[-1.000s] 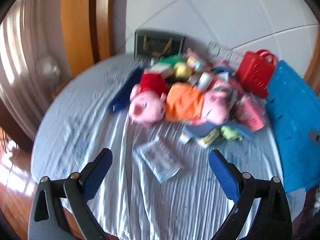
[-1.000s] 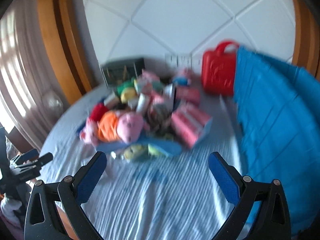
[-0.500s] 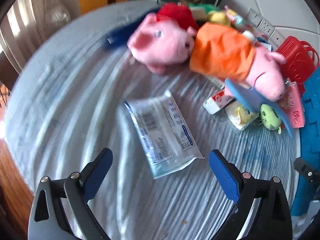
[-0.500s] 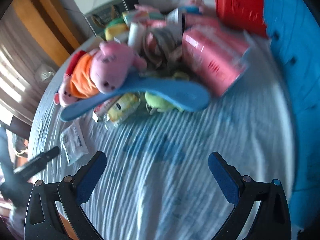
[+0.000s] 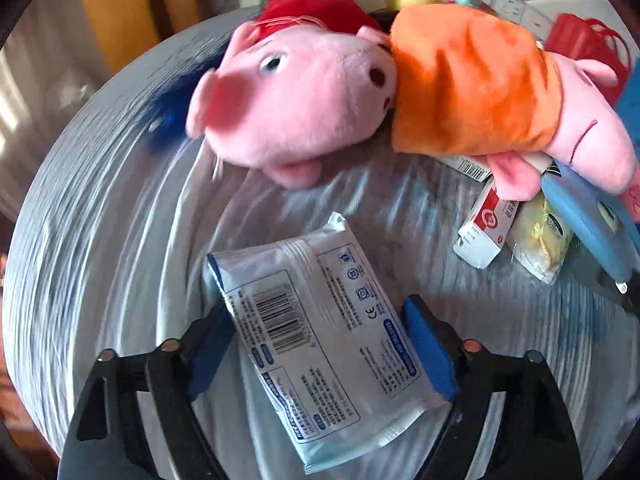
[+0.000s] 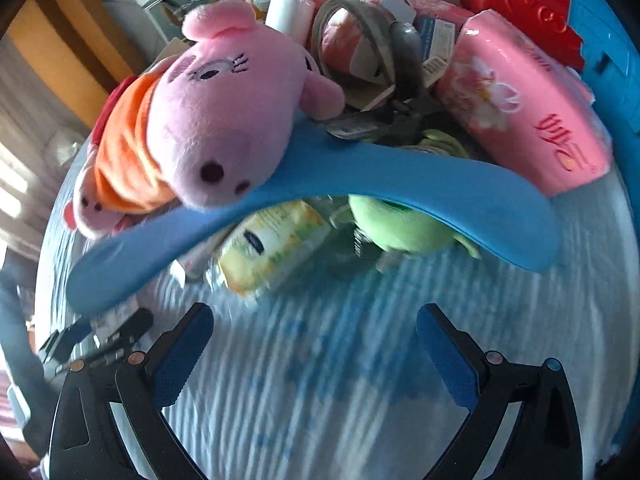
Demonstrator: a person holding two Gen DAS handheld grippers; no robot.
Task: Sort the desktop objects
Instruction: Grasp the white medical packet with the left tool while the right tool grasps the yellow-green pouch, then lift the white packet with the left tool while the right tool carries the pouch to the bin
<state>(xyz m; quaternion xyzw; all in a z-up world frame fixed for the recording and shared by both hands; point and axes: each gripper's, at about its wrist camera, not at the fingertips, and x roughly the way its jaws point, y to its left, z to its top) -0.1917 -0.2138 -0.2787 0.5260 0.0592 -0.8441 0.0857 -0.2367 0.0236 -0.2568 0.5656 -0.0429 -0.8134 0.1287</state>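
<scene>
Glossy plastic wraps the flat wipes packet (image 5: 320, 336), which lies on the striped grey-blue cloth (image 5: 104, 208) between the blue pads of the left gripper (image 5: 320, 348). Its jaws are closing on the packet's long sides; the right pad lies against the packet's edge, the left pad is partly hidden beneath it, and a firm pinch is not yet clear. The packet looks light, soft and slippery, likely to sag or slide, so the middle of its long edges, near the barcode, seems the safest place to hold it. Just beyond lie two pink pig plush toys (image 5: 296, 100), one in an orange dress, with a small red-and-white box (image 5: 486, 224) and a yellow packet (image 5: 540, 240) beside them. The right gripper (image 6: 314, 354) hangs over bare cloth with its jaws wide apart and nothing between them. Ahead of it a curved blue foam piece (image 6: 360, 184) arches over a green plush (image 6: 400, 224) and the yellow packet, with a pink tissue pack (image 6: 524, 116) to the right. A red plastic case (image 6: 516, 4) and a blue crate (image 6: 612, 60) stand at the far right. The surface appears round and cloth-covered; a white panelled wall, wooden trim and a curtain stand behind.
</scene>
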